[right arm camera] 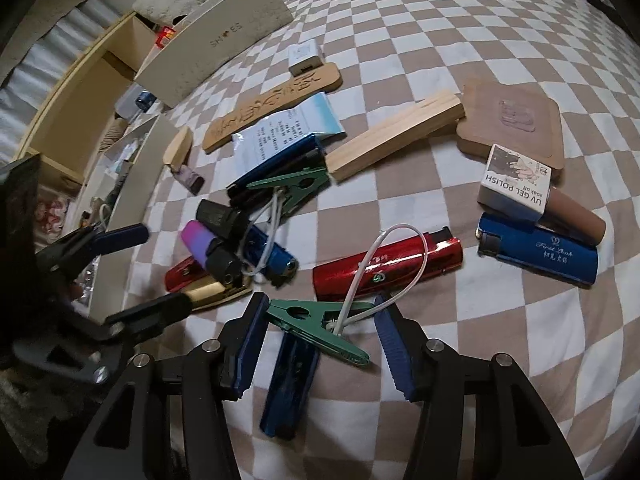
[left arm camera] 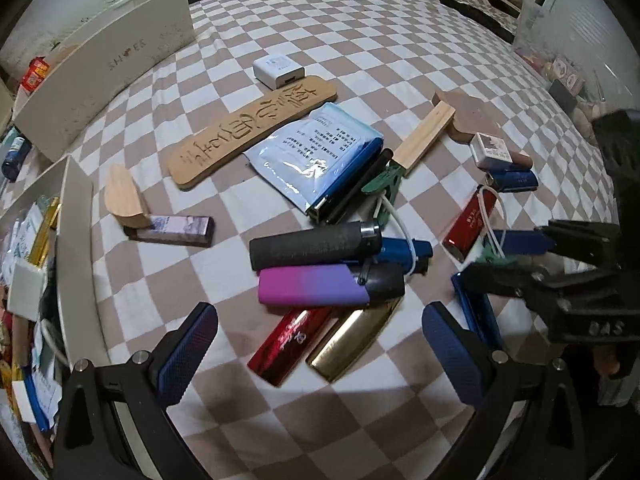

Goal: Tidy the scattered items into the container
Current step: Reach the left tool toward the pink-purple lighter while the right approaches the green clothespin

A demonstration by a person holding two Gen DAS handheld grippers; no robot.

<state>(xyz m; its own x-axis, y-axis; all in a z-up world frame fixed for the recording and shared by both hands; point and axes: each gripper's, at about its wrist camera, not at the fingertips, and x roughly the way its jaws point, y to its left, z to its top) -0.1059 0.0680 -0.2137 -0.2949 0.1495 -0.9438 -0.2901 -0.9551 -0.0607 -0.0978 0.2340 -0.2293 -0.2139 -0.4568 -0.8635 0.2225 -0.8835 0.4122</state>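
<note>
item 1, right claw (right arm camera: 322, 304): pointing steeply down at the checkered cloth (right arm camera: 500, 360), jaws drawn in narrow and closed on the green clip (right arm camera: 316, 320). the clip lies slantwise between the pads, its nose against the left-hand pad. its white cord loop (right arm camera: 384, 256) arches up ahead of the claw and touches the right-hand pad.

item 2, dark blue lighter (right arm camera: 288, 384): flat on the cloth directly under that clip, running back beneath the claw.

item 3, just ahead of the right claw: long red lighter (right arm camera: 388, 268), beneath the cord loop. ahead and to its right we list a blue printed lighter (right arm camera: 540, 256), a brown bottle (right arm camera: 576, 220) and a gel polish box (right arm camera: 516, 188) lying on both. further ahead are a wooden coaster (right arm camera: 512, 120) and a pale wooden block (right arm camera: 392, 136).

item 4, left claw (left arm camera: 320, 316): jaws wide, holding nothing, hanging above a heap of lighters.

item 5, the heap: red glossy lighter (left arm camera: 288, 340) and gold lighter (left arm camera: 352, 336) between the left claw's fingers. just ahead of them are a purple lighter (left arm camera: 312, 284) and a black cylinder (left arm camera: 312, 246). beyond lie a printed pouch (left arm camera: 312, 148), a carved wooden plaque (left arm camera: 248, 132) and a white charger (left arm camera: 278, 70).

item 6, container (left arm camera: 76, 240): a white-walled box already holding mixed things, to the left of the left claw at the cloth's edge and well apart from the right claw. a shoe-box lid (left arm camera: 108, 76) stands further ahead on that side.
</note>
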